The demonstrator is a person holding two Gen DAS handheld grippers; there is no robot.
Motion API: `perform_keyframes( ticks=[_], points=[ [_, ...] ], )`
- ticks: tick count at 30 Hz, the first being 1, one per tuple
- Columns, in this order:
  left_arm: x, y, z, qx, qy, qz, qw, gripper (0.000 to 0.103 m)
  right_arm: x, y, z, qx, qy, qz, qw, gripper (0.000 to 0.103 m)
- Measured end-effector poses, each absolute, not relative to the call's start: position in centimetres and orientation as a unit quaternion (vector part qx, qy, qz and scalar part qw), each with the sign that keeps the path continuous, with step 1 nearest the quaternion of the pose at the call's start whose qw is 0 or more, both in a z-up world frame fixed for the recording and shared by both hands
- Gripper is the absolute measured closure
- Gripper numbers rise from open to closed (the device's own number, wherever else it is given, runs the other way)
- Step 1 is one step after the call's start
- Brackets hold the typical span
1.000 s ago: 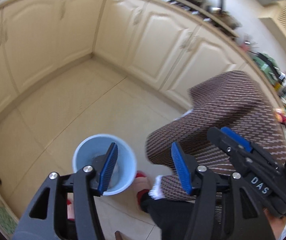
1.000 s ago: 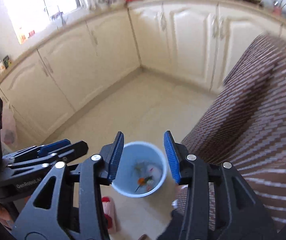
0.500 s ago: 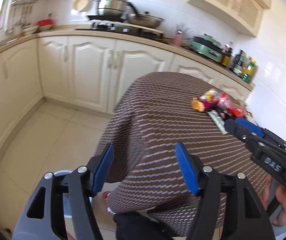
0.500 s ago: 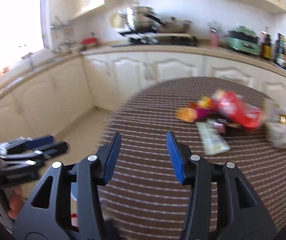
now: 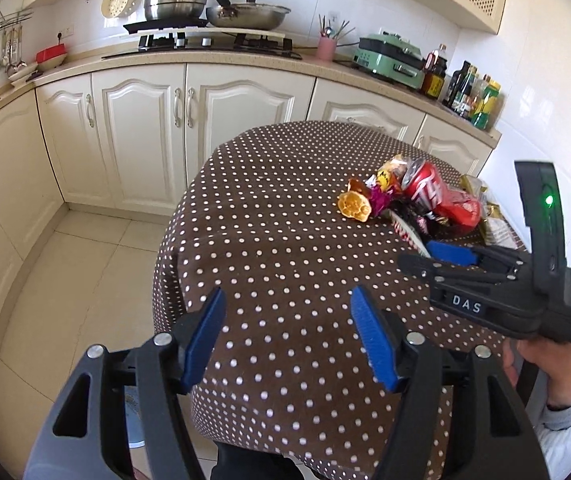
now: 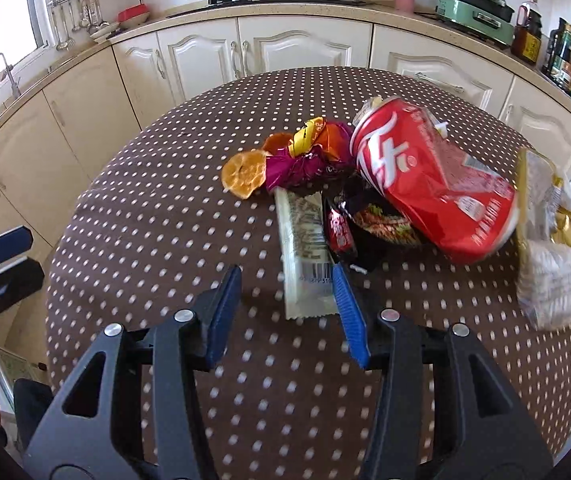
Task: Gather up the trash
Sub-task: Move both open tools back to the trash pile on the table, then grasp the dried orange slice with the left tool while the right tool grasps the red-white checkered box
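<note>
A heap of trash lies on the brown polka-dot table (image 6: pixel 165 240): a crushed red can (image 6: pixel 433 176), an orange peel (image 6: pixel 243 174), a purple wrapper (image 6: pixel 301 168), a pale flat wrapper (image 6: pixel 305 256), a dark red packet (image 6: pixel 339 232) and a clear bag (image 6: pixel 549 264). My right gripper (image 6: pixel 287 298) is open and empty, just short of the pale wrapper. My left gripper (image 5: pixel 285 332) is open and empty over the table's near edge, well short of the can (image 5: pixel 425 188) and peel (image 5: pixel 353 206). The right gripper also shows in the left wrist view (image 5: pixel 449 252).
Cream cabinets (image 5: pixel 145 120) run behind the table under a counter with a stove, pans (image 5: pixel 245 14), a green appliance (image 5: pixel 391 56) and bottles (image 5: pixel 473 94). Tiled floor (image 5: pixel 65 280) lies to the left. A bit of the bin (image 5: pixel 131 420) shows behind my left finger.
Both grippers have swung up from the blue bin on the floor to the table. The right gripper has moved close to the trash heap. Both stay open and empty.
</note>
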State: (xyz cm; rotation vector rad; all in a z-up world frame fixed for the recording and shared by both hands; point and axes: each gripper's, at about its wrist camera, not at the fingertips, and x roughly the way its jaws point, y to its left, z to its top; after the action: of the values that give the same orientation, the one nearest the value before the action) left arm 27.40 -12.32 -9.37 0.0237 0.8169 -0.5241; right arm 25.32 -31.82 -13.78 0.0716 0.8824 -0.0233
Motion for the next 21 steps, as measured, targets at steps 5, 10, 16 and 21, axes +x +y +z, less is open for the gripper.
perform_keyframes(
  ticks=[5, 10, 16, 21],
  points=[
    [28.9, -14.0, -10.0, 0.025, 0.4, -0.254, 0.88, 0.039, 27.3, -32.2, -14.2, 0.015, 0.427, -0.01, 0.904, 0.072],
    [30.7, -16.5, -10.3, 0.036, 0.406, -0.268, 0.873, 0.039, 27.7, -33.3, -13.8, 0.026, 0.411, -0.001, 0.911, 0.094],
    [33.2, -20.4, -11.2, 0.054, 0.422, -0.278, 0.861, 0.039, 26.7, -34.2, -12.1, 0.05, 0.361, 0.01, 0.931, 0.098],
    [35.0, -23.8, -12.0, 0.077, 0.431, -0.282, 0.854, 0.039, 26.6, -35.2, -11.6, 0.079, 0.341, 0.015, 0.937, 0.098]
  ],
)
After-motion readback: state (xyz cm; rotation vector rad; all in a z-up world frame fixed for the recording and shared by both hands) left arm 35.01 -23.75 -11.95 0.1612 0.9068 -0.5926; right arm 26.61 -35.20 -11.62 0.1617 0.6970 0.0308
